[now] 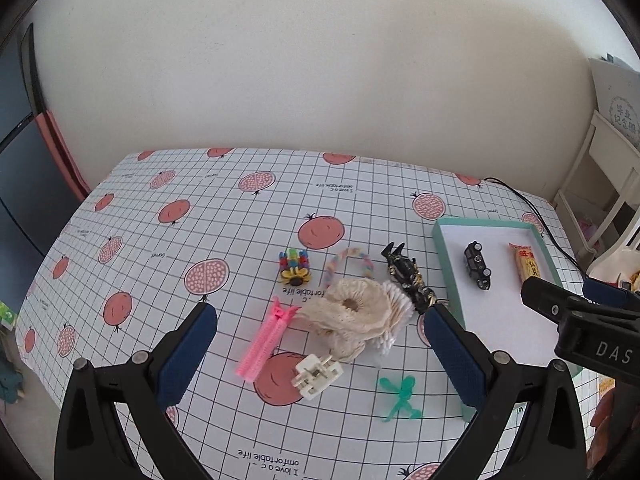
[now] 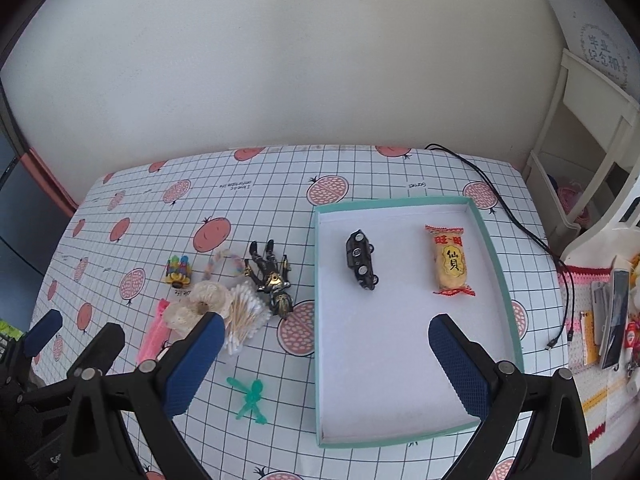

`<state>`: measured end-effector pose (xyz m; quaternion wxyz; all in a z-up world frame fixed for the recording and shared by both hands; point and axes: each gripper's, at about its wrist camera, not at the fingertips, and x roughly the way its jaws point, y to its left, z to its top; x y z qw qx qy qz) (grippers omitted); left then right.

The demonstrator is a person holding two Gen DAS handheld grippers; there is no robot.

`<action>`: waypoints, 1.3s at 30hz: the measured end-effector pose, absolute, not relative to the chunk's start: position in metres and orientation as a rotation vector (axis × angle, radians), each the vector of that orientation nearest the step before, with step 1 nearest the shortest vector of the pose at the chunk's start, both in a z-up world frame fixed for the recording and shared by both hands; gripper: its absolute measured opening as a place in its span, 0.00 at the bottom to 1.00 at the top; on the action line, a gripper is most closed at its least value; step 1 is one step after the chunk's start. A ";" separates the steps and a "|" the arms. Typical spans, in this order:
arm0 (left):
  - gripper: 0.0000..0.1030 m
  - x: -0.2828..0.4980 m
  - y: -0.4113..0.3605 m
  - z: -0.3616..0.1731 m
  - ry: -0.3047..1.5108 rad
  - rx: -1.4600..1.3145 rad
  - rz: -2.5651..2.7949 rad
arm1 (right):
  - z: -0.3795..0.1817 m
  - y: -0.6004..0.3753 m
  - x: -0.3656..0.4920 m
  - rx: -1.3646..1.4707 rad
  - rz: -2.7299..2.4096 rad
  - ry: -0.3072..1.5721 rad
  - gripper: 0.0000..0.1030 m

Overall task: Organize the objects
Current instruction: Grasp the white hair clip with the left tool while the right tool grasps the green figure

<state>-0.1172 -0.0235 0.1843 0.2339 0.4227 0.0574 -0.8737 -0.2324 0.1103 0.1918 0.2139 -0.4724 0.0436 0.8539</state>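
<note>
Both claws spread and empty, left gripper over the lace roll left of the tray; risk: snagging the cotton swabs touching it.

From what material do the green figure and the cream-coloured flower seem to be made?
Green figure: probably translucent plastic, since it looks glossy and light passes through it. Cream flower: likely crocheted yarn or lace, matte, with ruffled openwork edges.
</note>
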 end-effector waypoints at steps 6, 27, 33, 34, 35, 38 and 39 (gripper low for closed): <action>1.00 -0.105 -0.057 0.167 0.220 1.219 -2.333 | 0.158 0.080 -0.243 -1.441 2.324 0.012 1.00; 1.00 -0.110 -0.083 0.101 0.445 1.459 -2.186 | 0.061 0.054 -0.264 -1.741 2.173 -0.049 0.97; 1.00 -0.117 -0.074 0.086 0.377 1.520 -2.162 | 0.044 0.056 -0.264 -1.781 2.136 -0.034 0.92; 1.00 -0.119 -0.073 0.083 0.364 1.530 -2.158 | 0.042 0.056 -0.264 -1.787 2.130 -0.037 0.92; 0.99 -0.120 -0.071 0.081 0.352 1.541 -2.157 | 0.040 0.056 -0.264 -1.792 2.122 -0.045 0.91; 0.99 -0.123 -0.066 0.073 0.324 1.577 -2.152 | 0.035 0.056 -0.264 -1.805 2.104 -0.066 0.89; 0.98 -0.124 -0.064 0.071 0.316 1.584 -2.152 | 0.034 0.056 -0.264 -1.809 2.101 -0.065 0.89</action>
